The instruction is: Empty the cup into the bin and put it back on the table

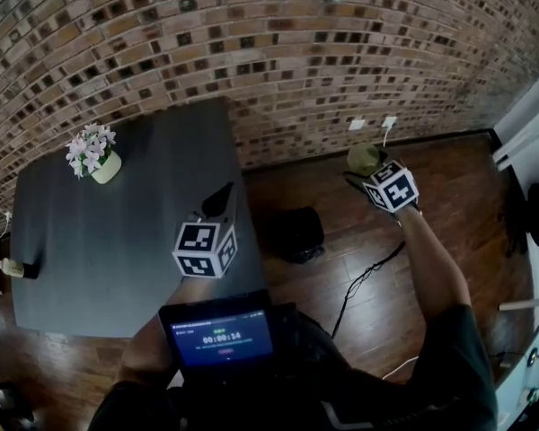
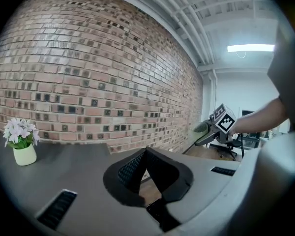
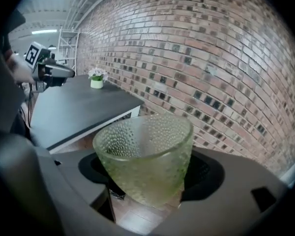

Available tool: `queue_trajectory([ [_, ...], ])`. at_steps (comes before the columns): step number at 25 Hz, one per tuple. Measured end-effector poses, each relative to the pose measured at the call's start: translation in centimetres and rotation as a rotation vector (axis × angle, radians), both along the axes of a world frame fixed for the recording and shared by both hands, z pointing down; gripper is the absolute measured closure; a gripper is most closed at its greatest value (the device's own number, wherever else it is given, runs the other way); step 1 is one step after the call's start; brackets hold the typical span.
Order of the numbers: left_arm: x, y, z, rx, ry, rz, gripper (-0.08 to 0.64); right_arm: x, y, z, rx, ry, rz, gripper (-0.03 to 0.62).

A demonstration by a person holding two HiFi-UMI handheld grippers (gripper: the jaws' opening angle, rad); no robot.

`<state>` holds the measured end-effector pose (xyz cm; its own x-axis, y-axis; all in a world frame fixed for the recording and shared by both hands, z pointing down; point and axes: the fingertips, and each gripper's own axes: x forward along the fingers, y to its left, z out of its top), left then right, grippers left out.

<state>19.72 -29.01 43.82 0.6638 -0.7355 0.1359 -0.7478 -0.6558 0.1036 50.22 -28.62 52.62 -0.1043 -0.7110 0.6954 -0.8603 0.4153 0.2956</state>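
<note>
1. A person stands at the 6 o'clock side of a dark grey tabletop (image 1: 117,241) that backs onto a brick wall (image 1: 296,43), with a gripper in each hand.
2. The right gripper (image 1: 366,165) is clenched on a pale green, pebbled glass cup (image 3: 142,151), one jaw pressing on each side of it.
3. The cup hangs in the air off the tabletop, above the wooden floor (image 1: 449,178). It is at 2 o'clock from a black bin (image 1: 292,233) and apart from it.
4. The bin stands on the floor just beside the tabletop's 3 o'clock edge.
5. The left gripper (image 2: 146,152) is clenched on nothing, its jaw tips meeting. It hovers over the tabletop near that same 3 o'clock edge and points toward the wall at 12 o'clock.
6. A pale pot of white flowers (image 1: 94,155) sits upright at the tabletop's 10 o'clock corner, well apart from both grippers.
7. A small object (image 1: 13,268), too small to identify, lies at the tabletop's 8 o'clock edge.
8. A black cable (image 1: 364,281) trails across the floor at 4 o'clock from the bin.
9. A lit screen (image 1: 225,338) glows at the person's chest.
</note>
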Motion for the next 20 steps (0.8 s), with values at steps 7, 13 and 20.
queue_trajectory([
  [7,0.2,0.1,0.3,-0.011,0.006,-0.006,0.568,1.1,-0.3,1.3,-0.024,0.146,-0.046,0.190],
  [13,-0.2,0.4,0.6,-0.018,0.011,-0.018,0.568,1.9,0.1,2.0,-0.068,0.279,-0.076,0.191],
  [20,-0.5,0.8,0.9,-0.027,0.014,-0.016,0.568,2.7,0.1,1.7,-0.075,0.445,-0.117,0.190],
])
